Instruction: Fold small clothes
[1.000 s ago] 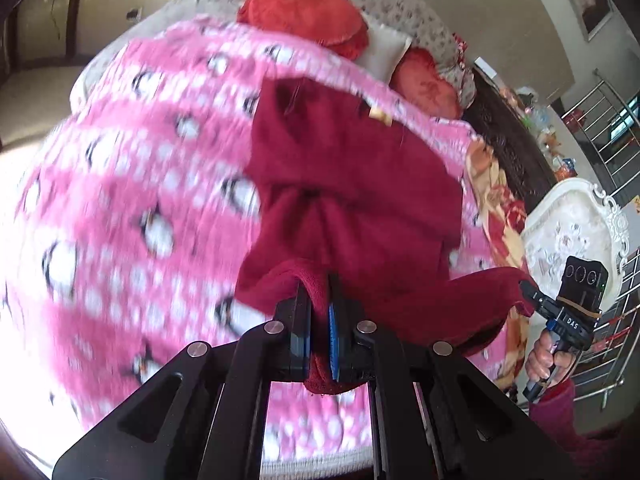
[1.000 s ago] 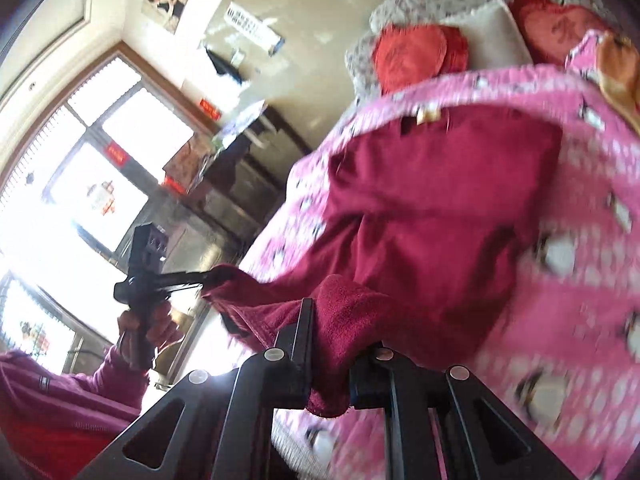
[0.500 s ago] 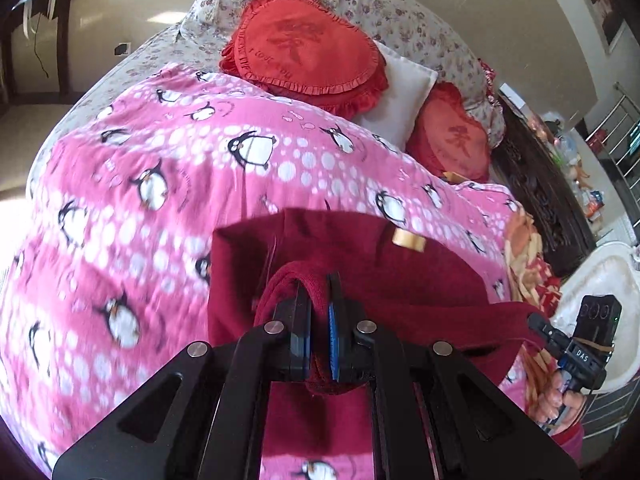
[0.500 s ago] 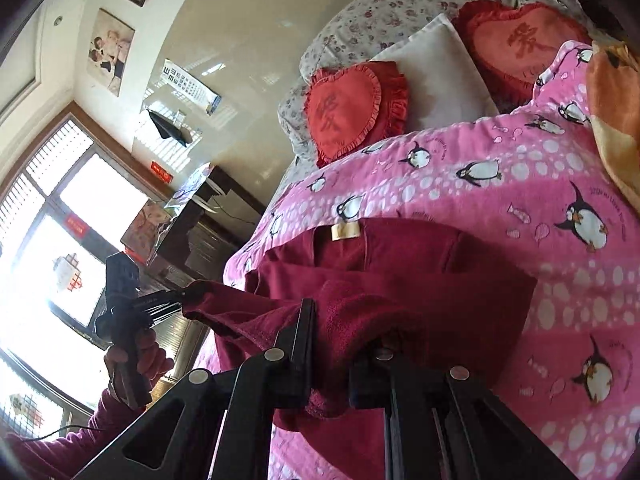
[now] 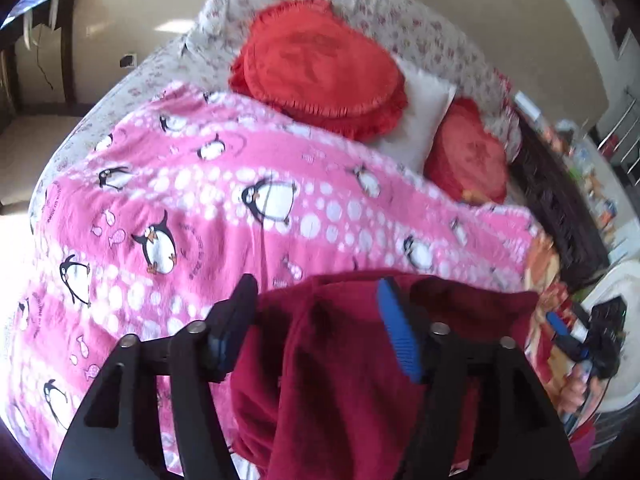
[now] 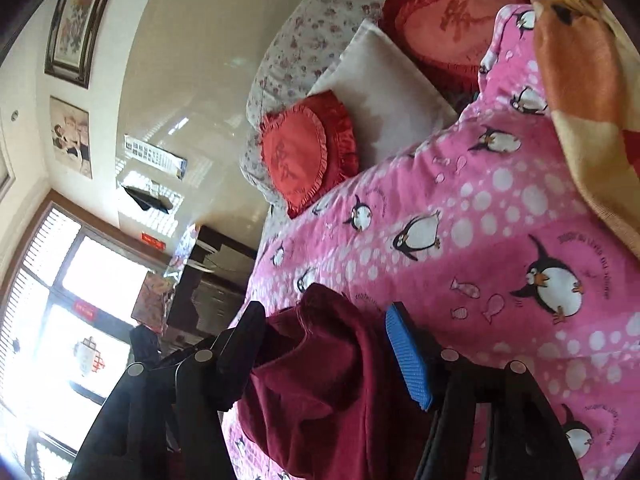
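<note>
Pink penguin blanket (image 5: 192, 208) on the bed carries the maroon garment (image 5: 348, 380), heaped between the opening jaws of both our left hand-held gripper (image 5: 316, 328) and right hand-held gripper (image 6: 326, 352); plush fabric may snag a pad and spoil the fold.

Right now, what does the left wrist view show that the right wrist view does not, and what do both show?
Only the left wrist view: the left gripper, jaws opening, and the hand holding the right gripper.

Only the right wrist view: a window, framed pictures on the wall, and an orange blanket.

Both: the dark red garment lying loose between opening jaws, the pink penguin blanket, red heart cushions and a white pillow.
</note>
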`<state>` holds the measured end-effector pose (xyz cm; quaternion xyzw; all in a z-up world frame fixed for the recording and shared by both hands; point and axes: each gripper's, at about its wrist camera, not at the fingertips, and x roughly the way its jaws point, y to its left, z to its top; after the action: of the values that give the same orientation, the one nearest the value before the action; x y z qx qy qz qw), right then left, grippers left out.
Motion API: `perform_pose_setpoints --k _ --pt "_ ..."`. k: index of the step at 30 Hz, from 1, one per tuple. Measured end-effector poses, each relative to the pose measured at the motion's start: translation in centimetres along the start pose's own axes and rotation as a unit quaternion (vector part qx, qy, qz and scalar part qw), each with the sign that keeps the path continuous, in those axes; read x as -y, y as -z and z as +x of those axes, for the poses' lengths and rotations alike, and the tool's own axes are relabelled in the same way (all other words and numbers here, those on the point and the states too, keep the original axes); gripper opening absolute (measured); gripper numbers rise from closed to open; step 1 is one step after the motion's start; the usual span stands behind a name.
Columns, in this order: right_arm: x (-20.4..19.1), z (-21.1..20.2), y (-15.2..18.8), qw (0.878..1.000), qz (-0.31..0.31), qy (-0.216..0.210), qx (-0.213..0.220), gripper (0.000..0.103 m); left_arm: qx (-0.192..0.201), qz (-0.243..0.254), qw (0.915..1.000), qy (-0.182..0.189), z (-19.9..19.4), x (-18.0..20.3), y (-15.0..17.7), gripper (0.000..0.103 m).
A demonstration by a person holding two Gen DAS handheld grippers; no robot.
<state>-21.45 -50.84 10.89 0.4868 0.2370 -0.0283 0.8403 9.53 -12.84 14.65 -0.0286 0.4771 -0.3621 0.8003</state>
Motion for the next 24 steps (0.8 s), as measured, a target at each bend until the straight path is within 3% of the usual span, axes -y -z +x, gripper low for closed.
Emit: perform_pose_setpoints --k 4,6,9,12,14,17,19,21,24 --pt "-3.2 -0.6 1.8 0.997 -0.071 0.009 -0.008 0.057 0.004 0.017 0.9998 0.002 -0.4 0.9 0.8 0.065" --pt "-4.7 0.9 3.6 0.994 -0.109 0.002 -0.029 0.049 -0.001 0.034 0.9994 -0.002 0.2 1.8 1.7 0.065" --pt "-5.5 4.0 6.0 0.986 -0.152 0.015 -0.069 0.047 -0.018 0.063 0.9975 -0.026 2.3 3.0 3.2 0.065" --pt "-5.3 8.0 6.9 0.971 -0.197 0.092 -0.096 0.046 -0.043 0.085 0.9907 -0.098 5.8 3.2 4.1 0.065" --pt "-4.8 10.1 6.3 0.959 -0.228 0.155 -0.071 0.046 -0.038 0.089 0.986 -0.136 7.7 2.7 3.8 0.065" --pt "-4.0 11.9 4.5 0.95 -0.233 0.2 -0.047 0.046 -0.058 0.04 0.9909 -0.115 9.3 0.9 2.6 0.065" --pt "-4.9 11.9 4.2 0.951 -0.236 0.196 -0.047 0.046 -0.052 0.007 0.9947 -0.088 8.5 0.0 2.3 0.065" --pt "-6.6 11.0 4.9 0.951 -0.261 0.159 -0.045 0.048 -0.05 0.009 0.9958 -0.076 7.6 -0.3 2.2 0.065" --pt "-10.1 10.8 6.9 0.934 -0.332 0.115 -0.057 0.053 -0.043 0.019 0.9961 -0.074 6.1 -0.5 2.5 0.065"
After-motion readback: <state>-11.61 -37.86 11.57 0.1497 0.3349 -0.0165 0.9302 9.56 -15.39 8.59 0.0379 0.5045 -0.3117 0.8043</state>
